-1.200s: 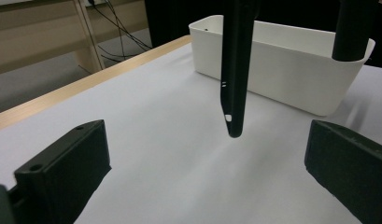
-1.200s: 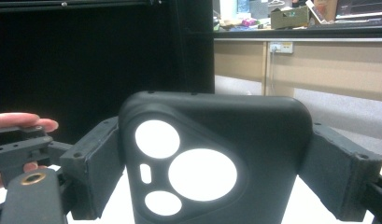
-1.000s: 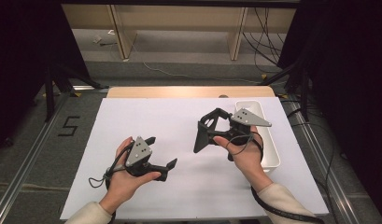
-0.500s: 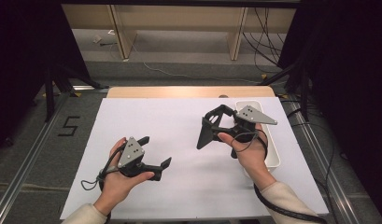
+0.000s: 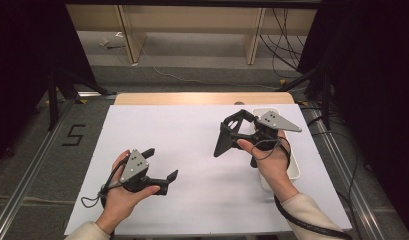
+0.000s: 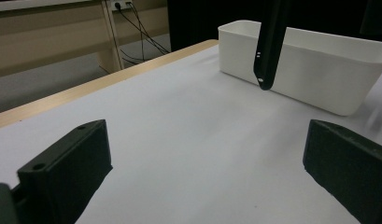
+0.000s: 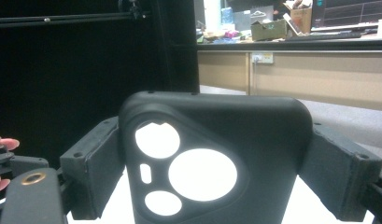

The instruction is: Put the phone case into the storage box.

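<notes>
Shifted slightly toward lower left in the high view, left hand-held gripper rests on the worktop, jaws wide and empty in its own view; right hand-held gripper clamps a black phone case at centre frame: keep the squeeze even.

overhead forward-down, two low close gripper views

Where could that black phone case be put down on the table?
The white sheet lies bare from the left tool up to the wooden table edge, and also between both hands. The right side is crowded: the white bin sits beside the right tool clamping the phone case.
</notes>
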Available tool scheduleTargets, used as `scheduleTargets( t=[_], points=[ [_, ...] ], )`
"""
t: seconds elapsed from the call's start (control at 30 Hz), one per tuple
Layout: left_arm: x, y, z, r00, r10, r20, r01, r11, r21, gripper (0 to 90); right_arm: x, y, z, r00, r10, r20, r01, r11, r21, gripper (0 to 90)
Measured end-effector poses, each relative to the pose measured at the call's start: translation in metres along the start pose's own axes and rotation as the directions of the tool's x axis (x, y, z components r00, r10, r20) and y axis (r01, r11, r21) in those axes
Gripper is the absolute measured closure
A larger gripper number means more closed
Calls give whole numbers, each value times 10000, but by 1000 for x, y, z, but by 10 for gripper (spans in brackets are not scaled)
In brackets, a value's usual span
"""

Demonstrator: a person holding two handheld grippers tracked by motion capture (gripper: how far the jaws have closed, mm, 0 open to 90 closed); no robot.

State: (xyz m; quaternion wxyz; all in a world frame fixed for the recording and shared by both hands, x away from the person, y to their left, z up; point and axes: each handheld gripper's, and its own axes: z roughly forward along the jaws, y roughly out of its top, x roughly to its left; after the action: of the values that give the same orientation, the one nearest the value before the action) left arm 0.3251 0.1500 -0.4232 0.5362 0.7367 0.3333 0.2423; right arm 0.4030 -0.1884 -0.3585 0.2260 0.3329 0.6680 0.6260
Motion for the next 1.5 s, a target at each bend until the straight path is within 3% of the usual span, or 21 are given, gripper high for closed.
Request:
scheduleTargets(
  t=[1.5],
  points=[
    [4, -2, 0, 9996, -156, -246, 153, 9998, -121, 17, -28, 21, -22, 9955, 337, 890, -279, 9974, -657, 150]
  ],
)
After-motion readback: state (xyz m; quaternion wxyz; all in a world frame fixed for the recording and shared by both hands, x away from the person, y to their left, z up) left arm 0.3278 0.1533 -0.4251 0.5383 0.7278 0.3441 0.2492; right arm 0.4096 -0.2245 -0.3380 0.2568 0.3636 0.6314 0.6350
